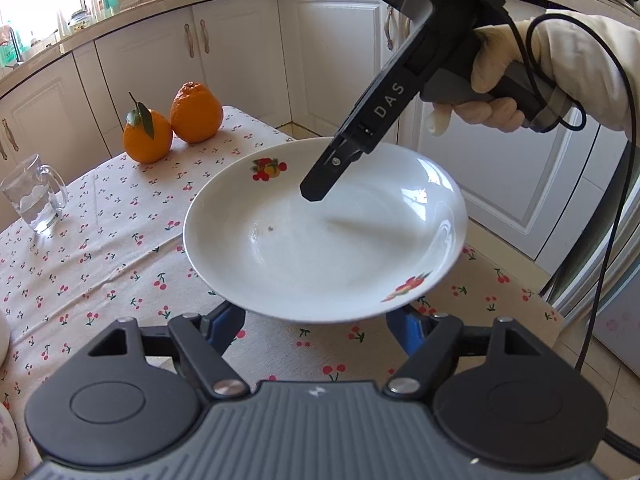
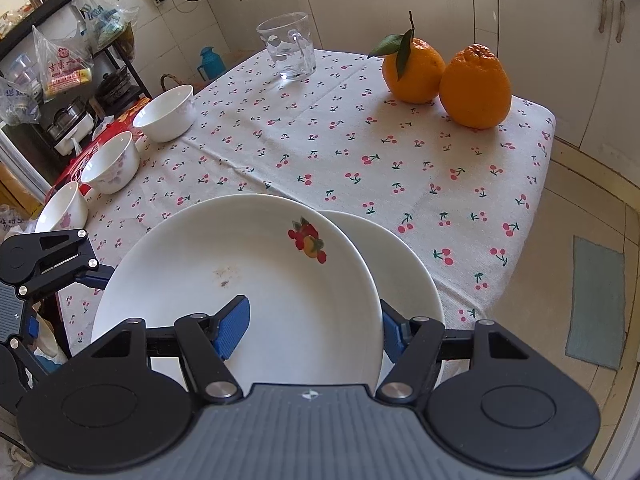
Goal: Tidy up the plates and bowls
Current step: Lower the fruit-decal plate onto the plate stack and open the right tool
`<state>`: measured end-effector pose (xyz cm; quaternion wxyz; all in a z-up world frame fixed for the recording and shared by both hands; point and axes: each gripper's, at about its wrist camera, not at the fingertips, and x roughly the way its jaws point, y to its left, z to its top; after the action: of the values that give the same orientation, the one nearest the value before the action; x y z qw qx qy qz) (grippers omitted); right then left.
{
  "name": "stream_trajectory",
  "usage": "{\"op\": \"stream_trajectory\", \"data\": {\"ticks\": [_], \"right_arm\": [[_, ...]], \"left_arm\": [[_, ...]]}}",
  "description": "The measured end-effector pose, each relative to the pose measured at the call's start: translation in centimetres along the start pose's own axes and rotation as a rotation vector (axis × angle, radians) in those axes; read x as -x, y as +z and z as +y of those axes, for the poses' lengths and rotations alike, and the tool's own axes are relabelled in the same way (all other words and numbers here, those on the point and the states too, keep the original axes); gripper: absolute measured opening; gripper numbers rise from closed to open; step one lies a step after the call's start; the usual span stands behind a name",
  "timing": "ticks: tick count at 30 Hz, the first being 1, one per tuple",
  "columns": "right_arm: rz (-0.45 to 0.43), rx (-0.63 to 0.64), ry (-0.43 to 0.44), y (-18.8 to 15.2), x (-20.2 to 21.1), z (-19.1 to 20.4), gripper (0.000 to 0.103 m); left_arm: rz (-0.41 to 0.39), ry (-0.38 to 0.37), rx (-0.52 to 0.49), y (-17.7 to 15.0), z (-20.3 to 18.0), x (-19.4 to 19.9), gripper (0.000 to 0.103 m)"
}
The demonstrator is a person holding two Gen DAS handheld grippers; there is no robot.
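White bowls (image 2: 112, 162) are left unstacked at the left. In the middle, a plate (image 2: 240, 280) is tipped over a second plate (image 2: 408, 264), so stacking is only begun. Left tongs (image 1: 314, 322) are spread wide under the plate; whether right tongs (image 2: 310, 328) grip it cannot be told.

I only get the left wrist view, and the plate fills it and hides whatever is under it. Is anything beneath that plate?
Observer: Yes. The right wrist view shows a second plate lying partly under the fruit-print plate, showing past its right rim.
Operator: And where are the bowls I still have to sort?
Observer: Three white bowls sit in a row along the left edge of the tablecloth in that view, none stacked.
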<state>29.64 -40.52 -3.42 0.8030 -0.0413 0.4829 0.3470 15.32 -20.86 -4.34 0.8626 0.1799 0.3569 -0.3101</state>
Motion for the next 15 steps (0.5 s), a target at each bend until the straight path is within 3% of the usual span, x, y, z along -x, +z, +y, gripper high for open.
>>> {"op": "stream_trajectory", "data": {"ticks": [15], "right_arm": [[0.003, -0.023, -0.013, -0.87, -0.07, -1.01, 0.072]], "left_arm": [[-0.004, -0.003, -0.007, 0.06, 0.20, -0.13, 0.077]]}}
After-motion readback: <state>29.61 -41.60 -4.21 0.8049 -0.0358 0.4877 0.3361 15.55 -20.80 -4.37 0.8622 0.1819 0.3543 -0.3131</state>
